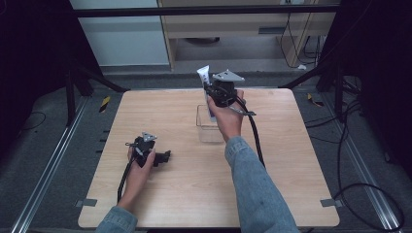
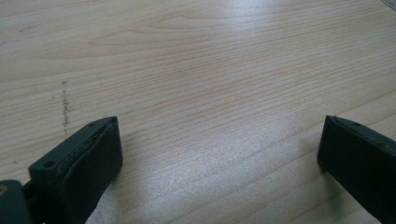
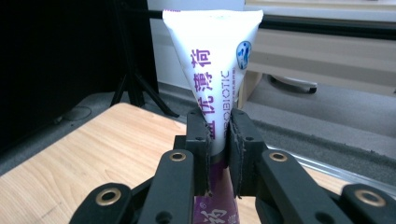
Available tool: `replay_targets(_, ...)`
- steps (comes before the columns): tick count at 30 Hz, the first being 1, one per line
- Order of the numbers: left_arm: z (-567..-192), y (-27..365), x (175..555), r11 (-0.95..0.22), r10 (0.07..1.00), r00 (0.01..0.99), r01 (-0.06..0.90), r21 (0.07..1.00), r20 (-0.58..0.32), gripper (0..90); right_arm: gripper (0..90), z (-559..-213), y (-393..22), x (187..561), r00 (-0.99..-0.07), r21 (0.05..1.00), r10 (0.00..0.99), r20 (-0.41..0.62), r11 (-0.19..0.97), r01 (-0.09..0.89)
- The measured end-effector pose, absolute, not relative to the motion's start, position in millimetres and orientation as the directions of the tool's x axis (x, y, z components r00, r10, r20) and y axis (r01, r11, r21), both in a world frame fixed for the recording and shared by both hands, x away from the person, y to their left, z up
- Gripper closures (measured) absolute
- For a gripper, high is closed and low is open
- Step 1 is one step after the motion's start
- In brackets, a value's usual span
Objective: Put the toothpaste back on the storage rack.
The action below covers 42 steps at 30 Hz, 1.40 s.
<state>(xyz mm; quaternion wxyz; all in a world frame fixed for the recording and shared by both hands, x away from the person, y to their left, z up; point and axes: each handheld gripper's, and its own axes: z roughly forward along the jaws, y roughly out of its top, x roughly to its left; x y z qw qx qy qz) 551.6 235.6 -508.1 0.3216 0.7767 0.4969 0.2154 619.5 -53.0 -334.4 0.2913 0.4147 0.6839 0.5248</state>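
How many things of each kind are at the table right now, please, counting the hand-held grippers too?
Hand-held grippers: 2, the left one open near the table, the right one shut on the tube
Tubes: 1, white and purple, held upright
Clear containers: 1
Total: 4

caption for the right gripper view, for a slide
Right claw shut on an upright white-and-purple toothpaste tube, crimped end up, above the wooden table.

sleeves (image 1: 252,189): blue denim | tongs (image 3: 218,154): black, brass screws, grey plates, black cables
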Motion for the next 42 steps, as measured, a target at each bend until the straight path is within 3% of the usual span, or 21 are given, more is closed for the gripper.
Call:
replay_targets(13, -508, 236, 552, -0.303, 0.909, 0.416, 0.634, 0.712, 0.017, 0.0, 79.9, -363, -46, 621, -0.496, 0.943, 0.868, 0.019, 0.149, 0.297)
replay_targets(42, -508, 236, 552, -0.303, 0.909, 0.416, 0.634, 0.712, 0.016, 0.0, 79.8, -381, -43, 618, -0.492, 0.933, 0.870, -0.004, 0.180, 0.311)
